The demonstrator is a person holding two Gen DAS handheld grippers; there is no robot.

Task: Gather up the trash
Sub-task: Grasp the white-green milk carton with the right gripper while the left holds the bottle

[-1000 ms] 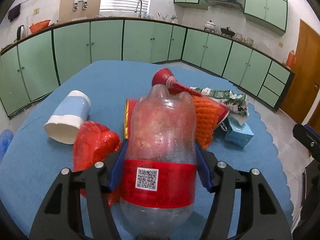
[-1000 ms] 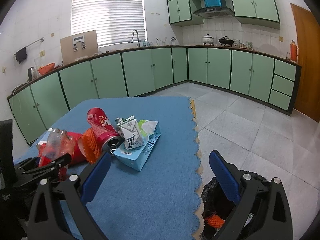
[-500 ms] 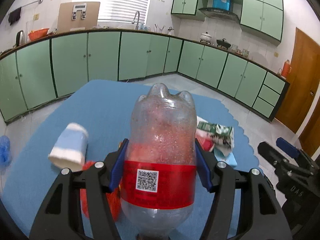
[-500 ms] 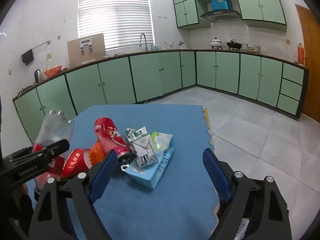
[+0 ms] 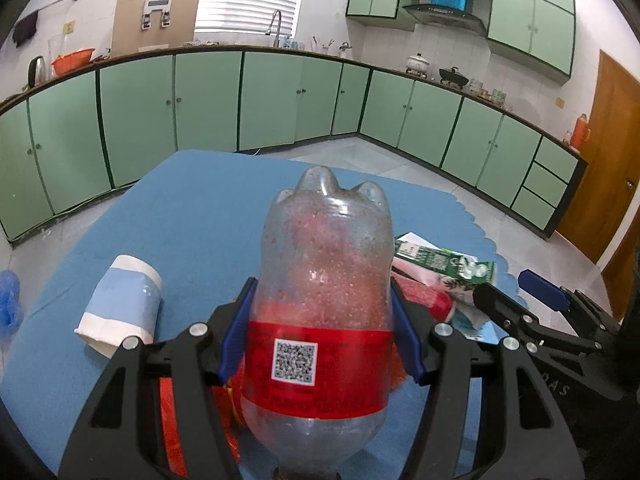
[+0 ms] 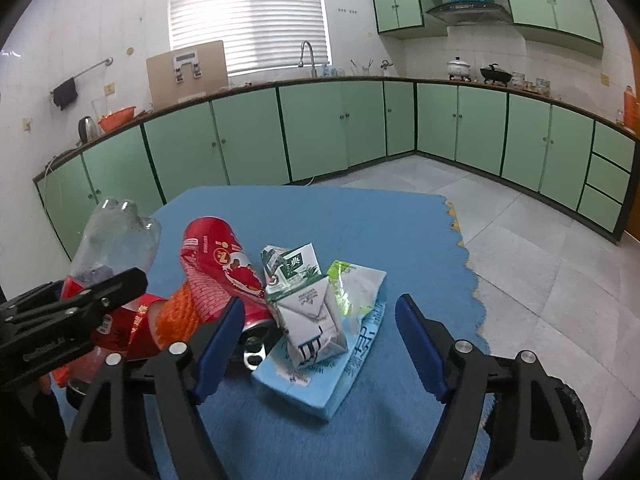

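My left gripper (image 5: 322, 286) is shut on a clear plastic bottle (image 5: 324, 248) with a red label, held above the blue table (image 5: 208, 200); the bottle's base points away from me. The bottle (image 6: 116, 236) and left gripper (image 6: 80, 304) also show at the left of the right wrist view. My right gripper (image 6: 320, 302) hangs low over the table with its jaws closing. A green-and-white milk carton (image 6: 308, 304) on a light blue tissue pack (image 6: 320, 384) lies just ahead, between the pads but untouched. A red can (image 6: 216, 256) lies left of the carton.
An orange mesh (image 6: 180, 312) and a red wrapper (image 6: 120, 332) lie beside the can. A white and blue paper cup (image 5: 120, 312) lies on its side at the table's left. A black bin's rim (image 6: 576, 420) shows at floor level off the scalloped right edge. Green cabinets line the walls.
The left gripper has raised the bottle off the trash pile. The right gripper has swung from over the bin at the table's edge to the carton, and its jaws have narrowed.
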